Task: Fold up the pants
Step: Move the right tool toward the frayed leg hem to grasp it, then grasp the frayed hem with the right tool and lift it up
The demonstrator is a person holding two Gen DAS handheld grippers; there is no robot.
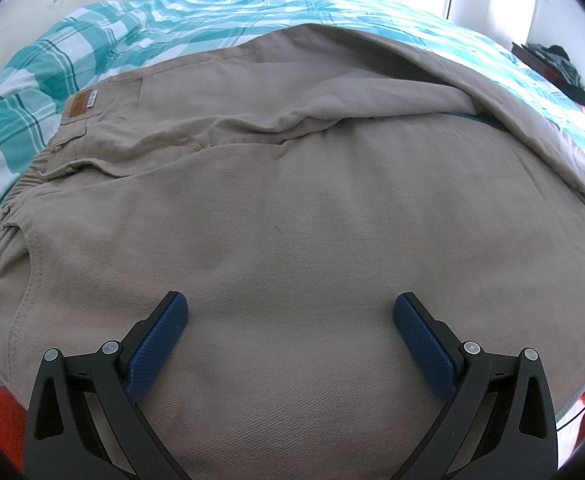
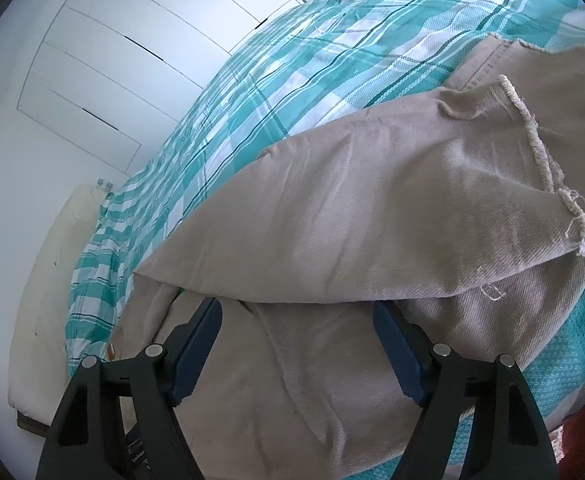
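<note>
From the left wrist, khaki pants point(image 1: 276, 184) are seen spread over a bed under a teal plaid cover point(image 1: 24, 116). The waistband with its leather patch point(image 1: 82, 105) lies at ten o'clock, and one leg is doubled back toward two o'clock. The left gripper point(image 1: 291, 308) is held over the seat panel with its fingers point(image 1: 160, 344) spread wide and nothing between them.

From the right wrist, the folded leg is seen running from the centre to two o'clock, where its frayed hem point(image 2: 532, 140) ends in loose threads. The right gripper point(image 2: 298, 312) is set at the fold's lower edge; the tips of its fingers point(image 2: 194, 344) are hidden beneath the cloth, yet they are parted and no pinch can be seen.

The twill is judged soft, limp and moderately heavy, not fragile, and likely to sag and crease when lifted. Hold would best be taken at the stitched waistband or a hem, both layers being pinched together.
</note>
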